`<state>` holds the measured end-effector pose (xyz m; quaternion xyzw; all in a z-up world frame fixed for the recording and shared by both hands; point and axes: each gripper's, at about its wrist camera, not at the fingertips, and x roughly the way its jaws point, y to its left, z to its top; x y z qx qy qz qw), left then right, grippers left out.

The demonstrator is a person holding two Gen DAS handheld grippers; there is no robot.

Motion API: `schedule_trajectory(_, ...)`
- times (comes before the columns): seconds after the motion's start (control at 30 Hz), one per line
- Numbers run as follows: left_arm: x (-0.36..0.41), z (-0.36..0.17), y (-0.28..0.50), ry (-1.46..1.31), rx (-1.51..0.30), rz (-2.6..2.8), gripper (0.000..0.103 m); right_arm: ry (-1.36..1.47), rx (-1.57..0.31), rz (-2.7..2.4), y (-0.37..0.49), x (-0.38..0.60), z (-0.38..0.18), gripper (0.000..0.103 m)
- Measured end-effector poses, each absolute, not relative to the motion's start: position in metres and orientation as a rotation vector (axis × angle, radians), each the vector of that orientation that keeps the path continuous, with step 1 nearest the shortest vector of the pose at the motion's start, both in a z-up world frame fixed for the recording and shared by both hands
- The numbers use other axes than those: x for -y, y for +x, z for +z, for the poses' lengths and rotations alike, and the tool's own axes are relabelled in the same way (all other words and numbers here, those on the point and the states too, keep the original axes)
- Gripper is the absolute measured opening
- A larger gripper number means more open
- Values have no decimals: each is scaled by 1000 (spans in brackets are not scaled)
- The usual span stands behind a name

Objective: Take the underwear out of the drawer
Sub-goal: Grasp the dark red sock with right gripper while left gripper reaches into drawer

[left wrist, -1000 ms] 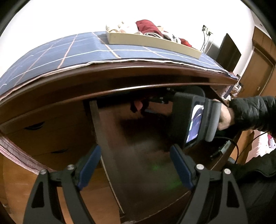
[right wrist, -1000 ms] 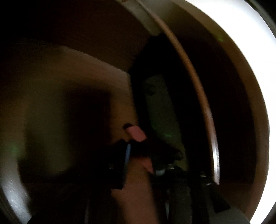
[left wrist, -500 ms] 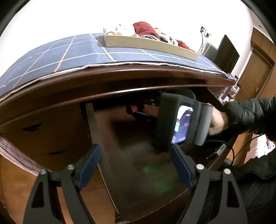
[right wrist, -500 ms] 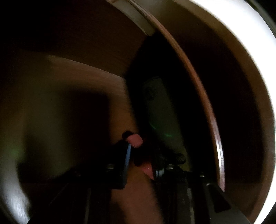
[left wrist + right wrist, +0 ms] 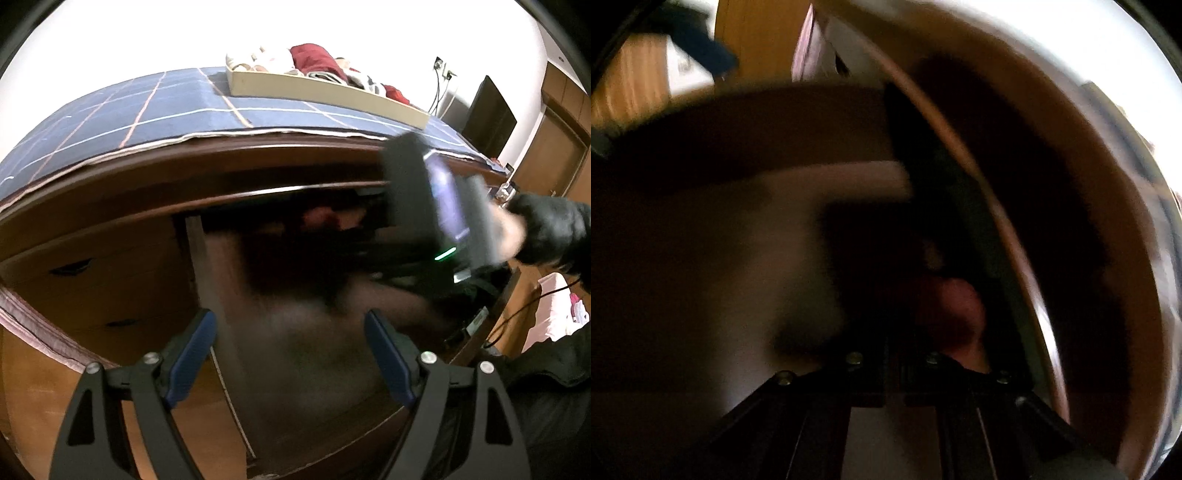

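Your right gripper (image 5: 894,373) has just clamped its jaws on the pink underwear (image 5: 956,314) and is lifting out of the drawer (image 5: 295,332) — the left gripper (image 5: 291,354) waits, jaws released.

No readable text anywhere in my two views; I checked the lit screen (image 5: 445,201) on the handheld unit in the left wrist view, it's smeared by motion, only a glow and a green light, no characters I can make out; small pale tag (image 5: 476,322) at the drawer's right edge is too tiny and blurred to read; the right wrist view is dark and blurred, a white patch (image 5: 685,70) at top left carries faint dark marks, illegible; no brands, numbers or signs.
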<state>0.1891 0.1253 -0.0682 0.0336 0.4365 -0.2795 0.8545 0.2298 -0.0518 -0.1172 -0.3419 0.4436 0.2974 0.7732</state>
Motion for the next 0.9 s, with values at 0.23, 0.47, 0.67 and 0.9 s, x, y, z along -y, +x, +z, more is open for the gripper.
schedule_trajectory(0.23, -111, -64, 187, 103, -914, -607, 84, -206, -1115, 655, 194, 95, -38, 5)
schedule_trajectory(0.47, -72, -61, 183, 221, -919, -666, 85, 157, -1066, 482, 182, 165, -26, 5)
schedule_trajectory(0.67, -12, -57, 182, 402, -919, -762, 85, 312, -939, 351, 180, 217, -18, 5)
schedule_trajectory(0.9, 82, -58, 179, 561, -939, -983, 85, 336, -820, 267, 144, 250, -8, 5)
